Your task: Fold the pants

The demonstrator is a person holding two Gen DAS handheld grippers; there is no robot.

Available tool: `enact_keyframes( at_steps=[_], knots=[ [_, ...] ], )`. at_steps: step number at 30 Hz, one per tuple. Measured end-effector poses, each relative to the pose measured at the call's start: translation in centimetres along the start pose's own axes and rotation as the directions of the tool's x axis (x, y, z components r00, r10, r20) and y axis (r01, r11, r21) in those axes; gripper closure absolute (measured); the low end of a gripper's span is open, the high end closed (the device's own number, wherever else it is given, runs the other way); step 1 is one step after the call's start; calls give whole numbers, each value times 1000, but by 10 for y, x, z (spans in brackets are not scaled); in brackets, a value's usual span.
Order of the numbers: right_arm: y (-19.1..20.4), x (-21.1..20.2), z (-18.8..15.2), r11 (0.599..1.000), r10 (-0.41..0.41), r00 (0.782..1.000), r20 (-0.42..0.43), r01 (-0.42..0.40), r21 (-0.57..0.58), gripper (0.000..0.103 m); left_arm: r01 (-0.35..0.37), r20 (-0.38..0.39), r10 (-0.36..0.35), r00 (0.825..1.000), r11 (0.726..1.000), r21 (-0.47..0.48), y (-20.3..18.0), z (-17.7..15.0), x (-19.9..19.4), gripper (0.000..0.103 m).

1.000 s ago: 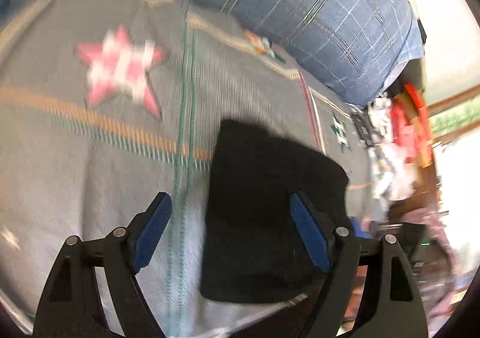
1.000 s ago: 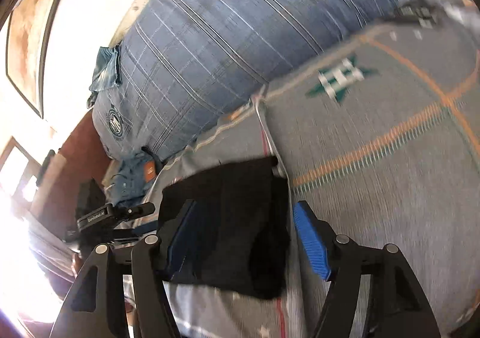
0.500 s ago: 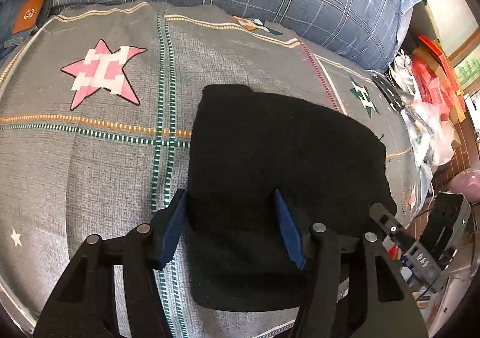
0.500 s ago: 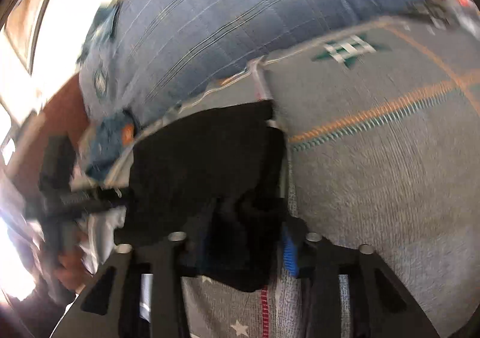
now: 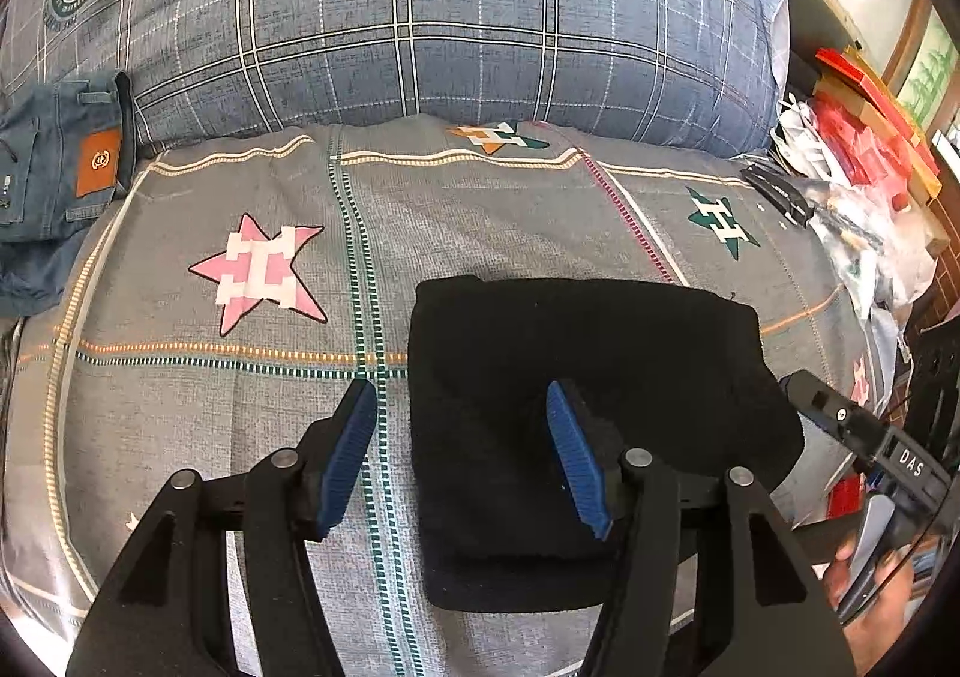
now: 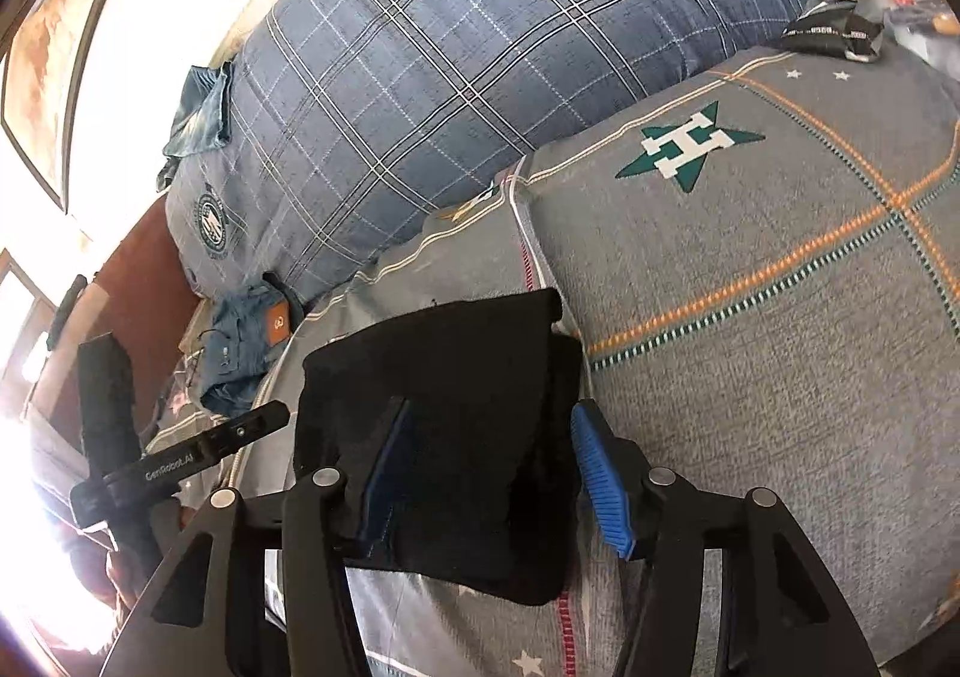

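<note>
The black pants (image 5: pixel 576 377) lie folded into a thick rectangle on the grey star-patterned bed cover (image 5: pixel 240 407). My left gripper (image 5: pixel 465 449) hovers open over their left edge, one blue pad above the cover and the other above the black cloth. In the right wrist view the pants (image 6: pixel 456 377) sit under my right gripper (image 6: pixel 495 476). Its jaws are opening, the right end of the fold lies between them, and the right pad (image 6: pixel 600 482) stands just clear of the cloth. The right tool's body (image 5: pixel 864 434) shows beside the pants' right end.
A large blue plaid pillow (image 5: pixel 450 17) runs along the far side of the bed. Folded blue jeans (image 5: pixel 54 179) lie at the far left. Bags and red boxes (image 5: pixel 858 167) crowd the right bedside. A hand (image 5: pixel 870 611) shows at the lower right.
The left gripper's jaws have narrowed, and it has lifted and tilted up, so more of the pillow shows. The right jaws closed in on the pants' end and have widened again.
</note>
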State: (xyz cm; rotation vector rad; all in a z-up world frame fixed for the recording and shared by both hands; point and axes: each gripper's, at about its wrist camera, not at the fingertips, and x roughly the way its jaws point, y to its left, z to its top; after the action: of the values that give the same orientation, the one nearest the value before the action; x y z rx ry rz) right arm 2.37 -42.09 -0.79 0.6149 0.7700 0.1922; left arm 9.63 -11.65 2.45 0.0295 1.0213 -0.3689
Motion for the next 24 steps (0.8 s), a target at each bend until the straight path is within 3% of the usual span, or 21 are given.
enact_keyframes(
  at_steps=[7, 12, 13, 19, 22, 24],
  knots=[
    [-4, 4, -1, 999, -41, 999, -6, 41, 12, 38, -15, -27, 15, 1000, 1000, 0, 4, -3, 9, 44],
    [-10, 14, 0, 999, -29, 1000, 2, 29, 33, 37, -14, -41, 16, 999, 998, 55, 13, 2, 19, 33],
    [-11, 16, 1, 999, -23, 1000, 11, 23, 31, 34, 8, -41, -6, 999, 999, 48, 18, 5, 21, 28],
    [-13, 45, 0, 1000, 7, 1000, -20, -7, 2, 30, 172, -99, -177, 979, 984, -49, 35, 11, 37, 27],
    [-1, 41, 0, 1000, 10, 1000, -22, -11, -25, 30, 261, -128, -281, 951, 953, -154, 43, 1, 45, 26],
    [0, 39, -6, 1000, -14, 998, -68, 13, -25, 30, 303, -187, -334, 924, 937, -173, 40, -7, 56, 26]
  ],
)
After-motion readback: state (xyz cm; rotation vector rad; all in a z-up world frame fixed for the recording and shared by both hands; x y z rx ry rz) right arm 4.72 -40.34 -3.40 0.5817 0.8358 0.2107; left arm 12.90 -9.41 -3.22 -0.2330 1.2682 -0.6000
